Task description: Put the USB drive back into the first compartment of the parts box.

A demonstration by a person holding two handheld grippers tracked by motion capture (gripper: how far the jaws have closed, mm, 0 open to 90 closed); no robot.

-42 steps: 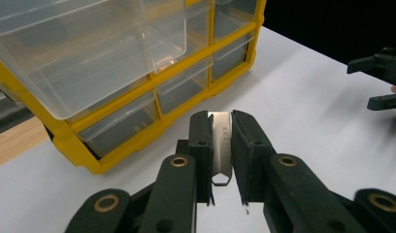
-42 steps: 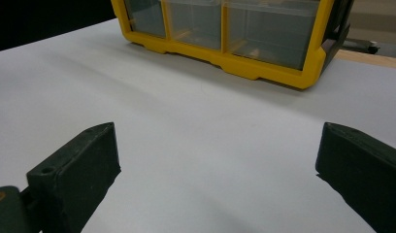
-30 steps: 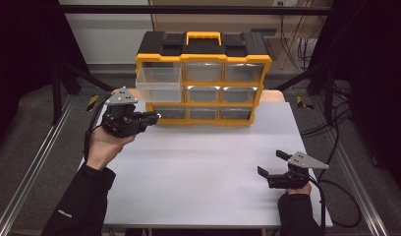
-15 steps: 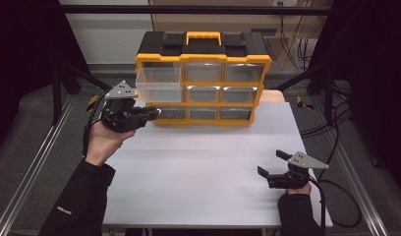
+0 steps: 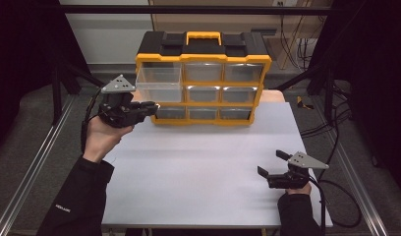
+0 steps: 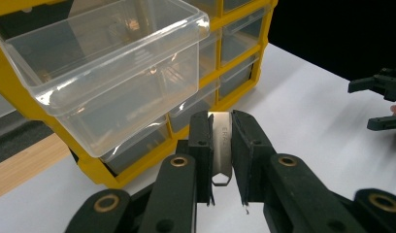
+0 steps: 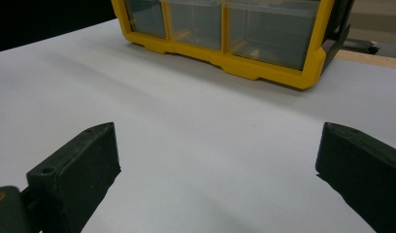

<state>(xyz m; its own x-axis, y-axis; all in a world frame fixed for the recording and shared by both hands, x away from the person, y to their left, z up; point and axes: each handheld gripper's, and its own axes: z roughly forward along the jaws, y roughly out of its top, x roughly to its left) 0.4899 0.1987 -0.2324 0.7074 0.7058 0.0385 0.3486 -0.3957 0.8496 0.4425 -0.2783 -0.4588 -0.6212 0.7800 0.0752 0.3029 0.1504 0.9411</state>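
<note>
Your left claw (image 6: 224, 167) grips a small metal blade (image 6: 221, 145) and has edged closer to the pulled-out clear drawer (image 5: 158, 83), ready for dropping in. Your right claw (image 5: 277, 163) rests wide open on the surface (image 5: 198, 167).

A white table (image 5: 198, 162) stands on grey floor (image 5: 26, 128) between dark curtains, cables (image 5: 331, 123) trailing at right.
</note>
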